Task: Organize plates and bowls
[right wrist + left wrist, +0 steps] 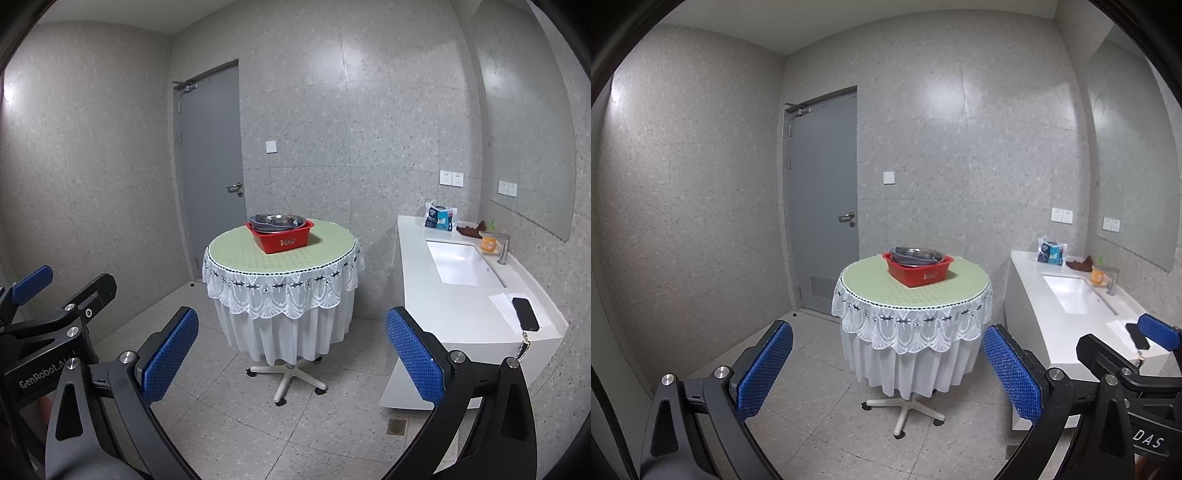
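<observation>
A red plastic basin (pixel 919 272) stands on a round table (pixel 871 291) with a green top and white lace cloth. Stacked metal plates and bowls (pixel 916 255) lie in the basin. The basin (pixel 280 237), the metalware (pixel 277 221) and the table (pixel 236 251) also show in the right wrist view. My left gripper (pixel 888 369) is open and empty, well short of the table, above the floor. My right gripper (pixel 291 354) is open and empty, beside the left one, also far from the table.
A white counter (pixel 1067 325) with a sink (pixel 1075 295) runs along the right wall; a phone (pixel 525 314), a paper sheet, an orange cup (pixel 489 243), a tap and a packet (pixel 439 216) rest on it. A grey door (pixel 823 199) is behind the table. A floor drain (pixel 396 426) lies near the counter.
</observation>
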Demonstrator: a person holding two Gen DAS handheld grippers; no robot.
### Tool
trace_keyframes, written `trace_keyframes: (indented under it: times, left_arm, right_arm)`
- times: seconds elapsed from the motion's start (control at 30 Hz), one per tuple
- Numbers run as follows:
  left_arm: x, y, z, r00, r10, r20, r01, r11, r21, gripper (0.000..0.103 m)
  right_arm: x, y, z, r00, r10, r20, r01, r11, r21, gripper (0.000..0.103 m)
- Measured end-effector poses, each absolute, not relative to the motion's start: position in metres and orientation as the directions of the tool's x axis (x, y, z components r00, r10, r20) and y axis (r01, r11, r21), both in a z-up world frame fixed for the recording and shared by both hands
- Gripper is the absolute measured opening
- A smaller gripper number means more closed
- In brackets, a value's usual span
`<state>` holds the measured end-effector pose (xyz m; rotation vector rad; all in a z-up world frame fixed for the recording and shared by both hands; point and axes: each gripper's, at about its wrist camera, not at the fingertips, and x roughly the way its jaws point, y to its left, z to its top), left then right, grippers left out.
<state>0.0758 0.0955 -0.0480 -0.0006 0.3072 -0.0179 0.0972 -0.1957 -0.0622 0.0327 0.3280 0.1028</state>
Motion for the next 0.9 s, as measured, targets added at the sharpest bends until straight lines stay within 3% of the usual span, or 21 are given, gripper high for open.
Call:
trace_keyframes:
  times: [0.9]
  left_arm:
    - [0.107, 0.104, -0.061, 0.957, -0.017, -0.29, 0.017, 1.0, -0.003, 0.102]
  right_arm:
    - [0.106, -0.203, -0.062, 0.938, 0.118, -0.326, -0.11, 0.993, 0.042, 0.103]
